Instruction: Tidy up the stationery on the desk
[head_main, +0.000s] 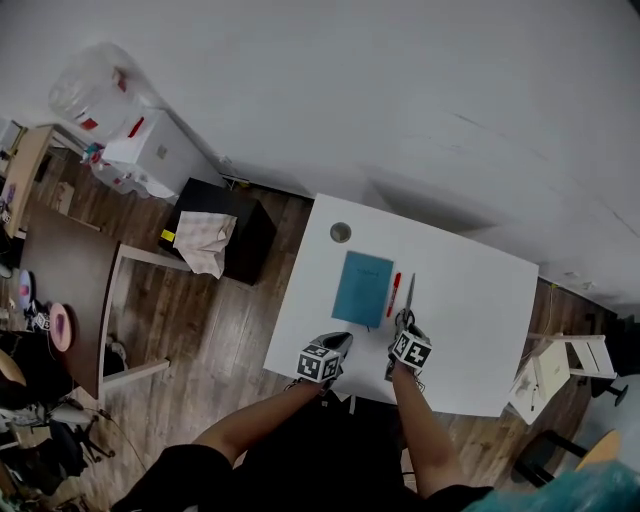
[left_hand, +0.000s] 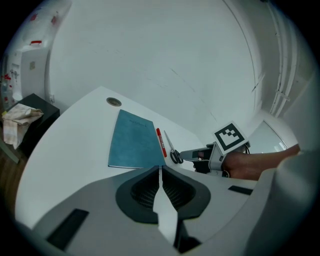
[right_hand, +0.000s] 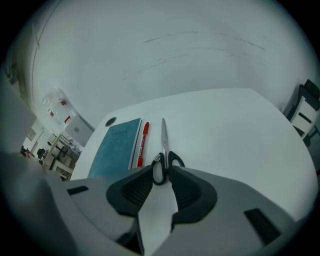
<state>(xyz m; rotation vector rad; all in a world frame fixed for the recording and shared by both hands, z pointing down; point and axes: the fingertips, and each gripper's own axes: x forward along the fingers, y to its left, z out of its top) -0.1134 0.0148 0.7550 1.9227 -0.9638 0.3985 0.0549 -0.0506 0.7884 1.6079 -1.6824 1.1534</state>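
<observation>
Desk from the head view. I hold the left gripper (left_hand: 160, 169) over the near edge of the white desk (head_main: 470, 300), its jaws together with nothing between them. The right gripper (right_hand: 161, 172) stands with jaws apart, the black handles of the scissors (right_hand: 164, 147) lying between their tips on the desk, blades pointing away. Left of the scissors lies a red marker (right_hand: 144, 137), and left of that a blue notebook (right_hand: 116, 147), all three side by side.
</observation>
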